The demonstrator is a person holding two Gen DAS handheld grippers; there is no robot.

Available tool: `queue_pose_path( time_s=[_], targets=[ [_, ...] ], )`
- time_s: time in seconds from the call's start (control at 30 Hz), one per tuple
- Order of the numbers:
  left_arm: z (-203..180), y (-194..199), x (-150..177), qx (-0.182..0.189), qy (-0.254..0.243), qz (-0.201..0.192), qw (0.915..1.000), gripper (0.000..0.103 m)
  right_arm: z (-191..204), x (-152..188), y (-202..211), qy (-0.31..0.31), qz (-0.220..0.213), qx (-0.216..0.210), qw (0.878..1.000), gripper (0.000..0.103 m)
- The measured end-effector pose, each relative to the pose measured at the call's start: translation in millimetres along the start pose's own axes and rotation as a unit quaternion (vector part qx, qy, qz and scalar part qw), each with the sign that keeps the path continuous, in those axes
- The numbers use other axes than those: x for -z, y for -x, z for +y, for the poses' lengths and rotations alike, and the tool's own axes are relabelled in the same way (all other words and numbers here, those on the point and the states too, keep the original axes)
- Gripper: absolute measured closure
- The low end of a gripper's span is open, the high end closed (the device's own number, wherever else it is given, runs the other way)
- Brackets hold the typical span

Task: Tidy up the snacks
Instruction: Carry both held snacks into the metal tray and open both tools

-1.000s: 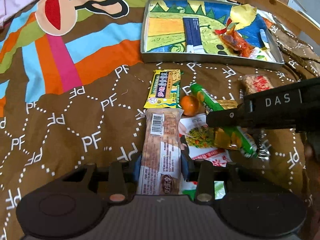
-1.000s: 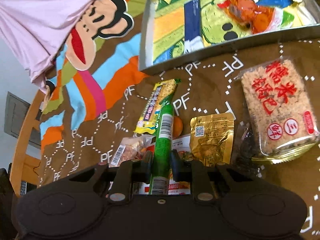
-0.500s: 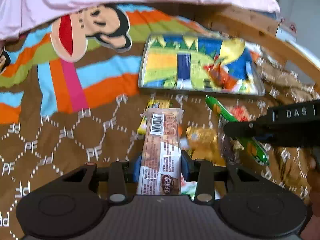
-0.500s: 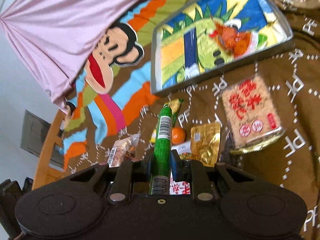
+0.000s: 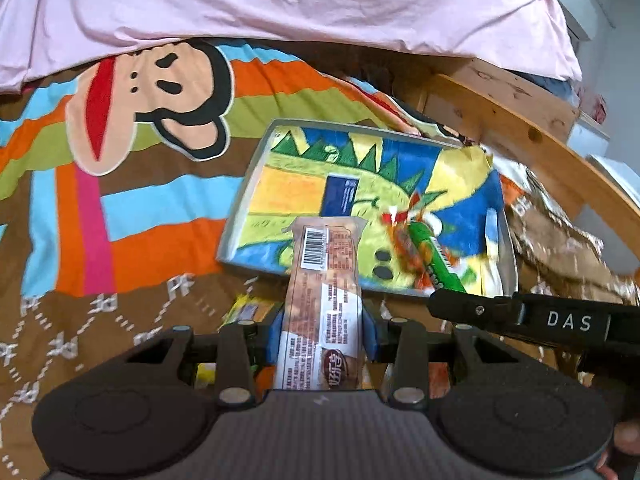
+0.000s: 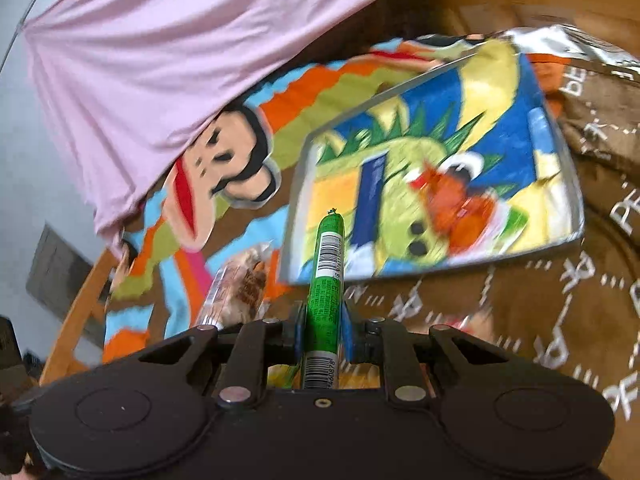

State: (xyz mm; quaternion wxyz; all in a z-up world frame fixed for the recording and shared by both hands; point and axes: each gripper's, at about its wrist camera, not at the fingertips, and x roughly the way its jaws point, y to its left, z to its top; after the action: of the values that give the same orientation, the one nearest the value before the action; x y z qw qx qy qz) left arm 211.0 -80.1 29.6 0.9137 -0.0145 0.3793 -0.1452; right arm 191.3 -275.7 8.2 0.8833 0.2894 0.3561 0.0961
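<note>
Left tool clamps the brown bar, right tool clamps the green stick, both packets carried lengthwise toward the tray for stowing.

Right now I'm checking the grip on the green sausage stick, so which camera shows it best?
The right wrist view: the green sausage stick runs lengthwise, barcodes legible, clamped in the right gripper. The left wrist view shows only its blurred front part over the tray, beyond the right gripper's finger.
</note>
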Motion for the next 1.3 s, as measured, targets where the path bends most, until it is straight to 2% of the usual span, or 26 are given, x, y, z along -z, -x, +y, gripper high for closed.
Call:
queue_pose_path(
  time_s=[0.2, 0.33, 0.47, 0.6, 0.8, 1.1, 1.3],
  targets=[
    [-30.4, -55.6, -29.3, 0.002, 0.012, -0.005, 0.9999, 0.061, -37.4, -44.8, -15.1, -0.003, -0.049, 0.031, 0.998, 0.083],
    [-50.1, -91.2, -42.5, 0.008, 0.013, -0.009, 0.9998, 0.061, -54.6, -60.4, -23.4, 0.003, -0.074, 0.054, 0.996, 0.083],
    [-59.5, -120.8, -50.2, 0.021, 0.039, -0.012, 0.9989, 0.061, -63.3, -67.9, -33.1, 0.026, -0.08, 0.073, 0.994, 0.083],
    [-65.8, -142.6, -52.3, 0.009, 0.044, -0.012, 0.9989, 0.061, -74.4, -70.3, -45.9, 0.03, -0.073, 0.081, 0.994, 0.083],
    [-72.4, -163.3, -47.9, -0.024, 0.025, -0.008, 0.9994, 0.061, -91.6, -68.2, -61.1, 0.039, -0.07, 0.093, 0.992, 0.083],
    [-78.7, -175.9, -37.2, -0.037, 0.034, -0.016, 0.9986, 0.061, -107.2, -63.8, -69.7, 0.037, -0.077, 0.097, 0.992, 0.083],
    [-82.6, -179.0, -30.5, -0.041, 0.028, -0.018, 0.9986, 0.061, -105.3, -55.2, -73.9, 0.074, -0.074, 0.099, 0.99, 0.083]
  ],
)
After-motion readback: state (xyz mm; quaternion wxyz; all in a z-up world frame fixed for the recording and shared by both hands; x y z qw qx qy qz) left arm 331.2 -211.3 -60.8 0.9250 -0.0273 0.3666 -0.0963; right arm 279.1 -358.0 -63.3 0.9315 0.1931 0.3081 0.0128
